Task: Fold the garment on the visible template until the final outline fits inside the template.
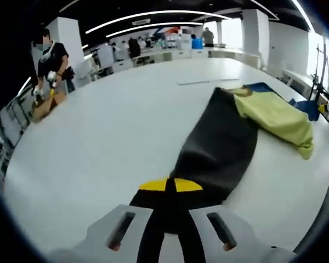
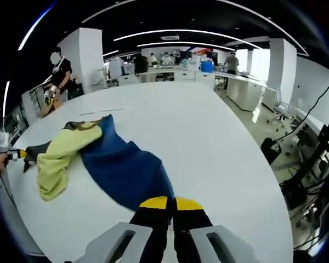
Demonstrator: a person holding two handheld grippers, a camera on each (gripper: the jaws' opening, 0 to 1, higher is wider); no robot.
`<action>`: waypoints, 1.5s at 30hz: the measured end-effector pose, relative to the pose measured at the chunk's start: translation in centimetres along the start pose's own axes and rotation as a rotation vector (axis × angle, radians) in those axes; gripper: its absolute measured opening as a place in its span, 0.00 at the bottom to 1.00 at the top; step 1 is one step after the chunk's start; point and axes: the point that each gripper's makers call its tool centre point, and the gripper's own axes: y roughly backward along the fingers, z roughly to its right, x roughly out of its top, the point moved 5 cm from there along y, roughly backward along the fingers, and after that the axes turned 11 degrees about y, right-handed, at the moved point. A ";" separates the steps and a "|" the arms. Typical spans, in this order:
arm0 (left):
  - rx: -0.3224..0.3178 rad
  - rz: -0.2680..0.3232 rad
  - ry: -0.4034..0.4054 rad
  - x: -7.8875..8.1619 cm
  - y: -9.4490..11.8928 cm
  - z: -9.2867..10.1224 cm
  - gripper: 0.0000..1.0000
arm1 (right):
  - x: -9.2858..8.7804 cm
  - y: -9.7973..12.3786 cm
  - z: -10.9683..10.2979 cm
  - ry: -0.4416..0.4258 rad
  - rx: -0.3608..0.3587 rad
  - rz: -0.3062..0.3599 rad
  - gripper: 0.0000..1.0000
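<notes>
On the white table (image 1: 98, 142), each hand-held gripper clenches an end of the stretched dark-blue-and-yellow garment (image 1: 225, 142)

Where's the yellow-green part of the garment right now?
In the left gripper view the yellow-green part lies right of the dark panel on the white table; in the right gripper view it's left of the blue panel.

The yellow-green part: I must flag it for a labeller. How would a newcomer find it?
On the white table lies one garment. The yellow-green part is its bunched middle, between the blue panel and the dark panel; it alone is pale and crumpled.
</notes>
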 end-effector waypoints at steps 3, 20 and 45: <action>0.015 -0.017 -0.029 -0.1 -0.3 -0.4 0.00 | 0.0 -0.5 0.5 0.007 0.002 -0.016 0.00; 0.114 -0.096 -0.122 0.5 -2.3 -3.0 0.00 | -1.1 -2.7 4.0 -0.003 -0.049 -0.100 0.00; 0.197 -0.130 -0.164 2.6 -3.4 -6.4 0.00 | -2.0 -2.8 8.1 0.074 -0.129 -0.189 0.00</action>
